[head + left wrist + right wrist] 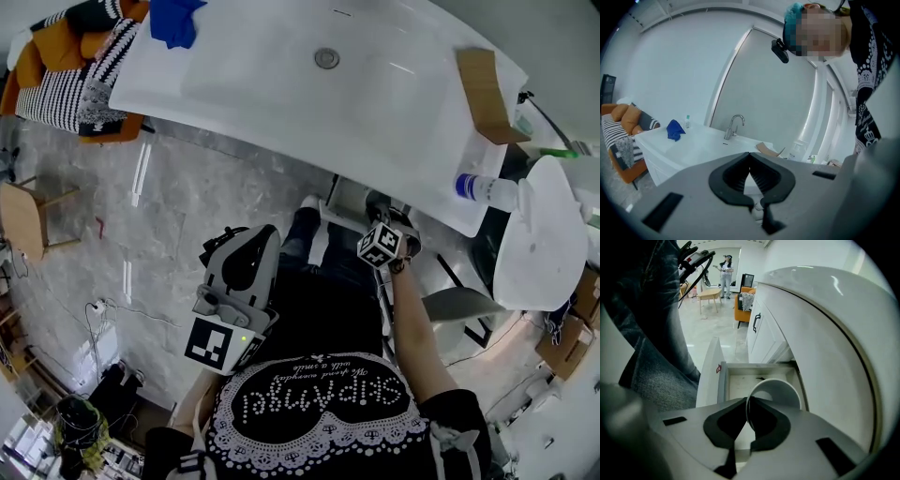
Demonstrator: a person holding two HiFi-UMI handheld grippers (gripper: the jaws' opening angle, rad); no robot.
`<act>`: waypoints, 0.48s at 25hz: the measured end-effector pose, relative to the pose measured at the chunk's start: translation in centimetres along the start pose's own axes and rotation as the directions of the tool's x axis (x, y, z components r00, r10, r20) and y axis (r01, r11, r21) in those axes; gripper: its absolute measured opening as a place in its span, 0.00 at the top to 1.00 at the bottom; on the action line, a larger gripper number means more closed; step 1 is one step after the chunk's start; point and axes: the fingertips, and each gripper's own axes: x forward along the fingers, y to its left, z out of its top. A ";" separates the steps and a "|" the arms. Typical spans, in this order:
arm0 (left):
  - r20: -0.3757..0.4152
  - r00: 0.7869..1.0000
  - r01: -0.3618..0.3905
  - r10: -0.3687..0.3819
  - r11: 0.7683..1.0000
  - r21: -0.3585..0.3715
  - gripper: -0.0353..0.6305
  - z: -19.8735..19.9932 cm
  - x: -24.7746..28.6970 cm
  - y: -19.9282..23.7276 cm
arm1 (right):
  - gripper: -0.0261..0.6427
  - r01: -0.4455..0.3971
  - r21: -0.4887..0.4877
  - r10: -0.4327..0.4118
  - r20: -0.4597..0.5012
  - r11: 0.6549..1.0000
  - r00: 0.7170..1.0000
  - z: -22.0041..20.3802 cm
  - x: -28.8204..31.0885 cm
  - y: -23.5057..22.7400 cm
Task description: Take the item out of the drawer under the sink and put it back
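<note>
My right gripper (747, 414) is shut on the thin rim of a white cup (777, 391). It holds the cup on its side just above the open drawer (740, 377) under the sink counter (820, 329). The drawer's floor looks bare apart from a small dark mark. In the head view only the right gripper's marker cube (382, 245) shows, at the counter's front edge, and the cup is hidden. My left gripper (749, 156) is shut with nothing in it. It is held up beside the person's body, aimed toward the sink (701, 146).
On the counter (281, 84) lie a blue cloth (175, 21), a cardboard piece (487, 94) and a white bottle (483, 189). A faucet (735, 125) stands at the basin's back. The person's jeans leg (651, 333) is left of the drawer. An orange sofa (66, 75) sits far left.
</note>
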 end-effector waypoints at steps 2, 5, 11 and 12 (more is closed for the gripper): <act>0.006 1.000 0.005 -0.005 1.000 -0.003 0.94 -0.1 -0.1 0.0 | 0.93 0.008 -0.001 -0.008 0.003 1.000 1.000 0.1 -0.5 0.1; 0.015 1.000 0.024 -0.024 1.000 -0.001 0.94 0.1 -0.1 -0.2 | 0.93 0.027 0.000 -0.027 0.013 1.000 1.000 0.3 -1.4 0.3; 0.035 0.998 0.060 -0.060 0.998 -0.003 0.94 0.5 -0.1 -0.9 | 0.93 0.073 0.036 -0.075 0.034 0.997 0.997 0.6 -3.6 0.3; 0.039 0.997 0.065 -0.065 0.998 -0.002 0.94 0.6 -0.1 -1.0 | 0.93 0.081 0.039 -0.083 0.039 0.996 0.996 0.7 -4.0 0.2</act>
